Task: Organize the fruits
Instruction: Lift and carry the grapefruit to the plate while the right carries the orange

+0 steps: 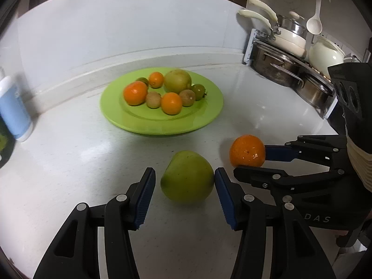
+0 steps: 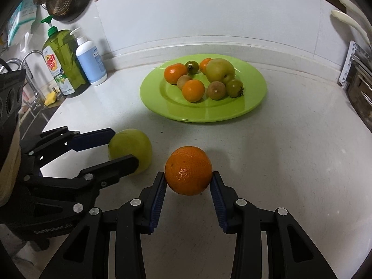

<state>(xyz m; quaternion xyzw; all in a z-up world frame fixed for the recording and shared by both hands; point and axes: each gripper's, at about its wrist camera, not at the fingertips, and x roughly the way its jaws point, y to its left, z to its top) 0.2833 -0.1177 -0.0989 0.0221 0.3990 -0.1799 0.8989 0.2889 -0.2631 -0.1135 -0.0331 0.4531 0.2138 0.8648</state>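
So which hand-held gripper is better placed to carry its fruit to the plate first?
Right hand-held gripper: its pads touch the orange on both sides. The left has a gap beside the green apple.

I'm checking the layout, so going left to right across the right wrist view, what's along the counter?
Green soap bottle → blue-and-white pump bottle → green apple → orange in the right gripper → green plate of fruit.

Home kitchen: faucet (image 2: 30, 55), dish soap (image 2: 61, 62), stacked pots (image 1: 286, 53).
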